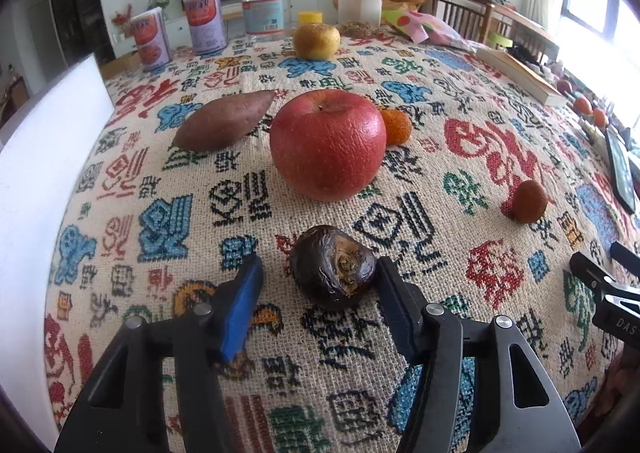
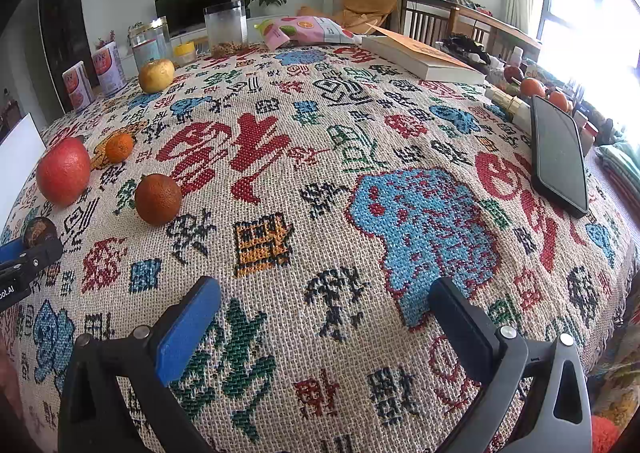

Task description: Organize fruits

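A dark, wrinkled round fruit [image 1: 332, 267] lies on the patterned tablecloth [image 1: 200, 213] between the fingers of my left gripper [image 1: 320, 263]. The right finger [image 1: 390, 285] rests against it, while the blue left pad [image 1: 244, 293] stands a little apart, so the gripper is open. Beyond it sit a big red apple [image 1: 328, 143], a sweet potato [image 1: 224, 121], a small mandarin [image 1: 396, 127], a darker mandarin [image 1: 529, 201] and a yellow fruit [image 1: 316, 41]. My right gripper [image 2: 325, 284] hovers open over bare cloth with nothing between its fingers; the apple [image 2: 63, 171] and darker mandarin [image 2: 158, 199] lie to its left.
Two cans [image 1: 152, 39], a clear jar [image 1: 265, 9] and a frosted container [image 1: 360, 3] line the far edge. A book [image 2: 424, 57] and a phone [image 2: 558, 155] lie on the right side. A white box [image 1: 44, 157] stands at the left edge.
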`<state>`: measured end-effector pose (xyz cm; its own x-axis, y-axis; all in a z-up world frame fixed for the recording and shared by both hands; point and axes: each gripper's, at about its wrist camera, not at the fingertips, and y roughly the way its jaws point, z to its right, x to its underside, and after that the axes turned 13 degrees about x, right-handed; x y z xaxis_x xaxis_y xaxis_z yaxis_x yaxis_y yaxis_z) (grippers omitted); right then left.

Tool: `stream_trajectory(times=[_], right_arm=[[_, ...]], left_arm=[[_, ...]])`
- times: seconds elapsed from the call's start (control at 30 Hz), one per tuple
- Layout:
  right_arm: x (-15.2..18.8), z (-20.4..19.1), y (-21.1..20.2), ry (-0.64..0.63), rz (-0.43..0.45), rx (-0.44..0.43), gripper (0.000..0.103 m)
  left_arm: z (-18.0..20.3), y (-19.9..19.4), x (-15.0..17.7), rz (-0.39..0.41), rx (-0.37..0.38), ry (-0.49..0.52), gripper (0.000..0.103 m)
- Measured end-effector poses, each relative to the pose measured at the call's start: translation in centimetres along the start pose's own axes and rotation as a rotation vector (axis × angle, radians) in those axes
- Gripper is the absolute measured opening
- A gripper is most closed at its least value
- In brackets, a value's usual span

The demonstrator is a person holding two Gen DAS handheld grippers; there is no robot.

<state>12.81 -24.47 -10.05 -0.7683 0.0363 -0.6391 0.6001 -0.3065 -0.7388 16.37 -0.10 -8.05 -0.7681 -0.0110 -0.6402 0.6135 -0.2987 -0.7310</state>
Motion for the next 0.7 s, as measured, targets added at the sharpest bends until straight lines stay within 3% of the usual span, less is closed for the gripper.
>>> stream_trajectory(times=[0.33, 0.5, 0.6, 0.63, 0.7], right_arm=[[0.0, 0.0, 0.0, 0.000, 0.000, 0.000, 0.103], [0.0, 0.0, 0.0, 0.000, 0.000, 0.000, 0.103], [0.0, 0.0, 0.0, 0.000, 0.001, 0.000, 0.103], [0.1, 0.0, 0.0, 0.000, 0.001, 0.000, 0.103], [0.1, 0.0, 0.0, 0.000, 0.001, -0.001, 0.103]], left_arm=[[-3.7, -4.4, 2.1, 0.012, -0.062, -0.031, 0.041], [-6.0, -4.4, 3.6, -0.022, -0.081, -0.079, 0.041], [-6.0, -4.2, 3.7, -0.003, -0.086, -0.088, 0.043], [-5.8, -4.1, 3.6, 0.002, -0.091, -0.084, 0.046], [-5.5, -3.7, 3.6, 0.005, -0.102, -0.077, 0.074]])
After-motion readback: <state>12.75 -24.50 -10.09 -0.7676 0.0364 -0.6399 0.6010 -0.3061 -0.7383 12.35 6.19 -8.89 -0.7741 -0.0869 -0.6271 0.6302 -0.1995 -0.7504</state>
